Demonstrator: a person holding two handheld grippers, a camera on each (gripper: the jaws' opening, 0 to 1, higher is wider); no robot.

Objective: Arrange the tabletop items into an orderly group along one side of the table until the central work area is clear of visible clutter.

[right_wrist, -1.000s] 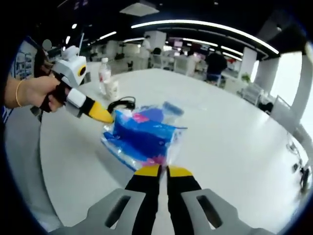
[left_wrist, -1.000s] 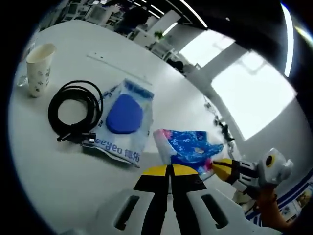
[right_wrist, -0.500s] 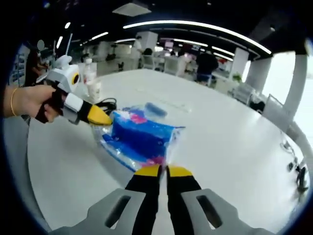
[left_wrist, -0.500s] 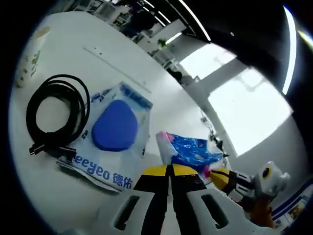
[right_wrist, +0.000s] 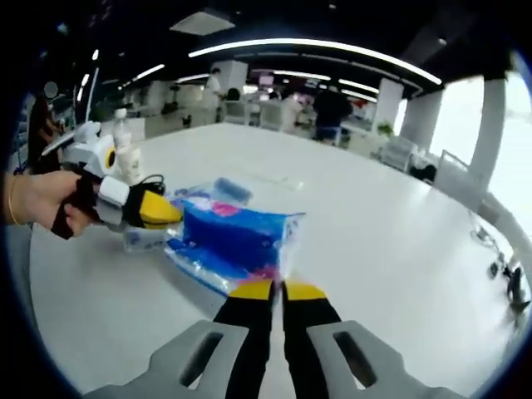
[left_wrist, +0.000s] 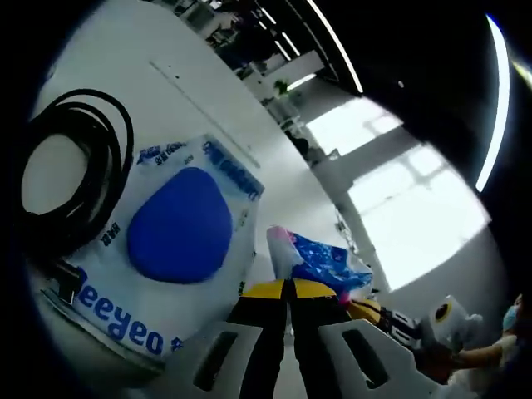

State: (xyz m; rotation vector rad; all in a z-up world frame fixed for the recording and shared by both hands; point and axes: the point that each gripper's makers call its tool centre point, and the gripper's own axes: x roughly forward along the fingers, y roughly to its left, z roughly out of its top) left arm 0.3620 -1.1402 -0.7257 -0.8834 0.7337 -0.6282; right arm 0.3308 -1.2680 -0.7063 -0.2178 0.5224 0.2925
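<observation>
Tabletop items on a white worktop (left_wrist: 208, 108), shown in two views.

Left gripper view: blue tissue pack (left_wrist: 320, 258) just beyond the tips of the left hand-held gripper (left_wrist: 287, 288), jaws pressed together on nothing. Clear bag with a blue pad (left_wrist: 179, 226) at centre, larger and closer than half a second ago. Coiled black cable (left_wrist: 71, 187) now against the left margin, partly overlapped by the bag's edge. Paper cup, in frame a second ago, now out of frame. Right hand-held gripper (left_wrist: 366, 310) entering at lower right, yellow tip near the tissue pack. Shift read as camera travel toward the items, not item motion.

Right gripper view: tissue pack (right_wrist: 237, 237) lying on the clear bag (right_wrist: 195, 262), directly ahead of the right hand-held gripper (right_wrist: 278, 289), jaws likewise together and empty. Left hand-held gripper (right_wrist: 154, 210), held in a person's hand (right_wrist: 41, 204), lower and nearer the bag than a second ago, tip just beside the tissue pack. Cup (right_wrist: 130, 164) and bottle (right_wrist: 123, 125) beyond, cable (right_wrist: 150, 180) beside them.

Interpretation: both tools closing on the central pile; items already loosely clustered, probably to be nudged sideways next; centre not yet cleared.
</observation>
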